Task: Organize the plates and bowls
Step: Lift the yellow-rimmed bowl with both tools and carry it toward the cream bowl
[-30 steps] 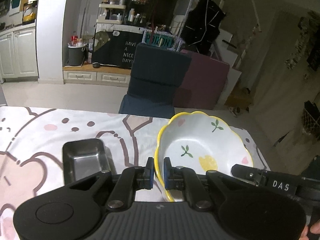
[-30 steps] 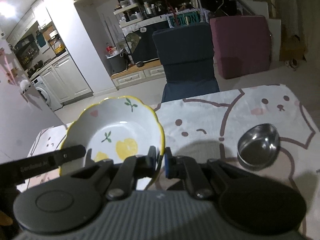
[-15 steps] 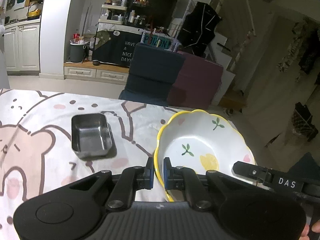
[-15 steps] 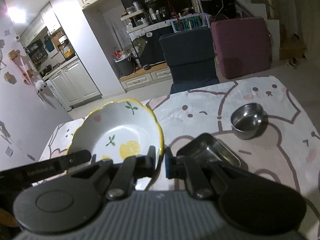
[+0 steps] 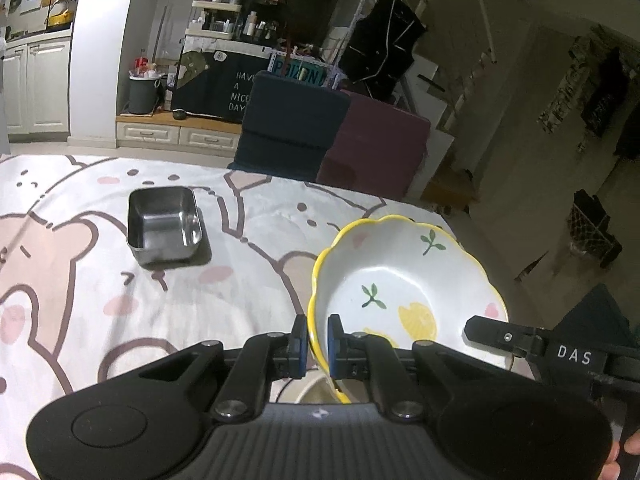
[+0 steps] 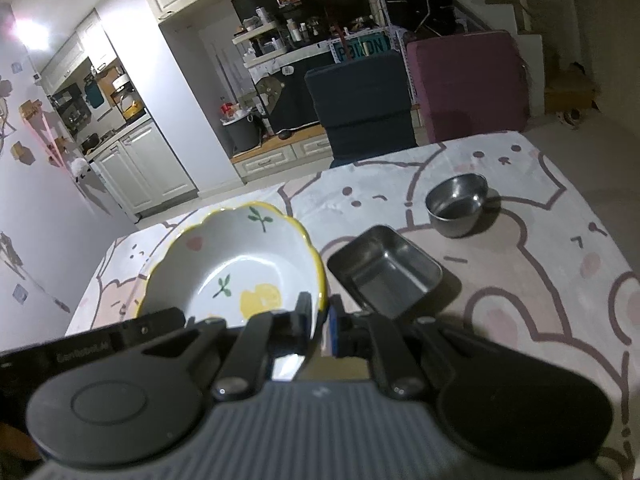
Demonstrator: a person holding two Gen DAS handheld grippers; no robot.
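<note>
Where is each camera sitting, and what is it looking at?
Left wrist view: sits on the left gripper, looking along its fingers over the table at the flowery bowl it pinches and a square metal tray; a fingertip shows at the bottom right corner.
Right wrist view: sits on the right gripper, pinching the same bowl on its other side, with the tray and a round metal bowl beyond.
Both share the flowery bowl, the tray, the bear tablecloth and the dark chair.

Your right gripper (image 6: 323,322) pinches the flowered bowl's (image 6: 236,264) yellow rim; a steel tray (image 6: 386,272) sits just beside it, a round steel cup (image 6: 458,204) farther off.
</note>
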